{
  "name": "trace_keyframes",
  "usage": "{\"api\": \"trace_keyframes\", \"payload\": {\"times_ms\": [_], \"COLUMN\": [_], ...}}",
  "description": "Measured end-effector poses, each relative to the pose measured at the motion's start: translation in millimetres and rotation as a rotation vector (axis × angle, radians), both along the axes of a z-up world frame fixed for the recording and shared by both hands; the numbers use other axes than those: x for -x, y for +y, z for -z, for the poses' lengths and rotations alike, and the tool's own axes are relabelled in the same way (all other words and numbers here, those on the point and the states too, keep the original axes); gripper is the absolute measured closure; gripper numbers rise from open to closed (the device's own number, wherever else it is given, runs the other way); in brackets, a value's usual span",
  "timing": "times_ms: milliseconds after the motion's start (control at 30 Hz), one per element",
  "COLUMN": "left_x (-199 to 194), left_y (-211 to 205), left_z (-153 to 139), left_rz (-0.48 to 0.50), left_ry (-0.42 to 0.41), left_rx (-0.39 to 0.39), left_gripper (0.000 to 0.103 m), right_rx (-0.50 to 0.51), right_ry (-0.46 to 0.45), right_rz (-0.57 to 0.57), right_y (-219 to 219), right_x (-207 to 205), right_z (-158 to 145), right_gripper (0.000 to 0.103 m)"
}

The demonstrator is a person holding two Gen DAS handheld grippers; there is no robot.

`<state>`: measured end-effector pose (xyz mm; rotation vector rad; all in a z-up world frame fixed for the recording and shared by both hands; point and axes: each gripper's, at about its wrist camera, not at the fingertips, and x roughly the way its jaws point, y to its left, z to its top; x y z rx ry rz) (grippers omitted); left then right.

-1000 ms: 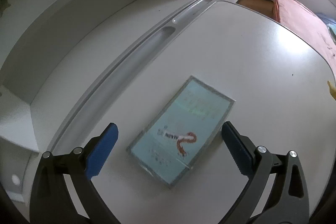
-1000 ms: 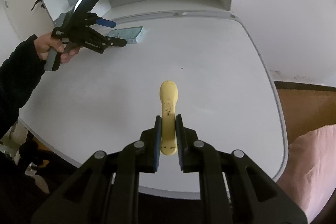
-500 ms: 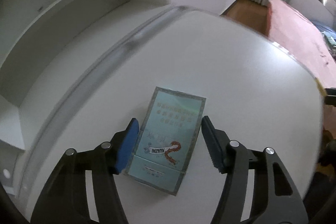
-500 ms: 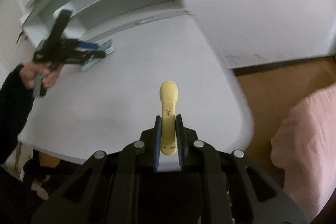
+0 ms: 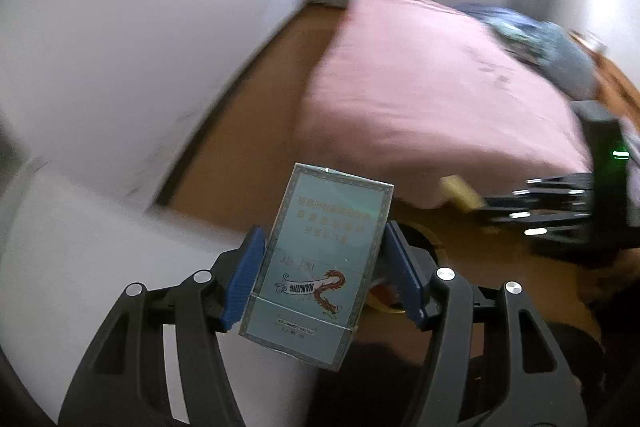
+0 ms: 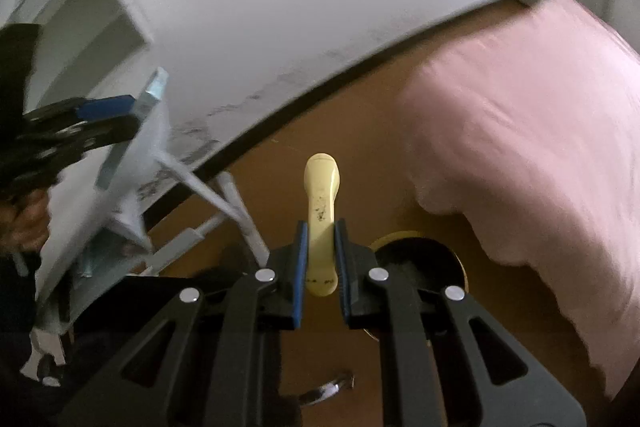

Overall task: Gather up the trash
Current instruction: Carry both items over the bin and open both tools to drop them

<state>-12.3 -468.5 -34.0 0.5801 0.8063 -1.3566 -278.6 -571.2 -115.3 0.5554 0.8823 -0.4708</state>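
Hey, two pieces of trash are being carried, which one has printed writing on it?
The pale blue cigarette box, clamped in the left claw; it shows a dragon logo and lettering. The other piece, the yellow banana-like peel in the right claw, is plain with dark specks.

Pale-blue dragon-printed box (image 5: 320, 259), yellow peel (image 6: 322, 211), pink bedspread (image 5: 432, 83)

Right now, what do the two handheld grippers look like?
Both match: the left gripper and right gripper have black frames with cut-out linkage arms, silver pivot pins and ribbed blue pads. The right one's housing carries a green light. No cables visible.
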Motion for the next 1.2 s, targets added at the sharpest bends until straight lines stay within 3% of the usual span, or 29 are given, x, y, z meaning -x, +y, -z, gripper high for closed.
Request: {"api": "trace_keyframes", "payload": {"times_ms": [267,367,567,700,933,1033,1067,1100,1200], "left_x": [97,107,113,119,121,122,122,122,120], "left_y": [-67,-83,-105,-116,-126,-130,-130,-129,-124], "left_z": [83,118,170,183,179,177,176,175,166], "left_rz": [0.178,0.190,0.178,0.180,0.156,0.158,0.158,0.158,0.150], "left_ry": [0.059,0.119,0.142,0.139,0.159,0.164,0.160,0.156,0.140], "left_rx": [-0.100,-0.145,-0.206,-0.228,-0.214,-0.211,-0.202,-0.196,-0.178], "left_gripper": [0.043,0.043,0.043,0.043,0.042,0.034,0.032,0.029,0.024], "right_rx": [-0.126,-0.173,-0.231,-0.245,-0.230,-0.225,-0.220,-0.208,-0.190], "right_ry": [0.086,0.106,0.130,0.134,0.122,0.118,0.115,0.110,0.100], "right_rz": [0.168,0.213,0.250,0.256,0.273,0.279,0.281,0.287,0.297], "right_y": [-34,-51,-61,-67,-65,-65,-67,-65,-67], "right_x": [56,74,88,84,84,86,87,89,92], "right_z": [77,103,136,141,137,133,133,130,122], "right_gripper": [0.089,0.089,0.089,0.089,0.089,0.073,0.058,0.050,0.046]}}
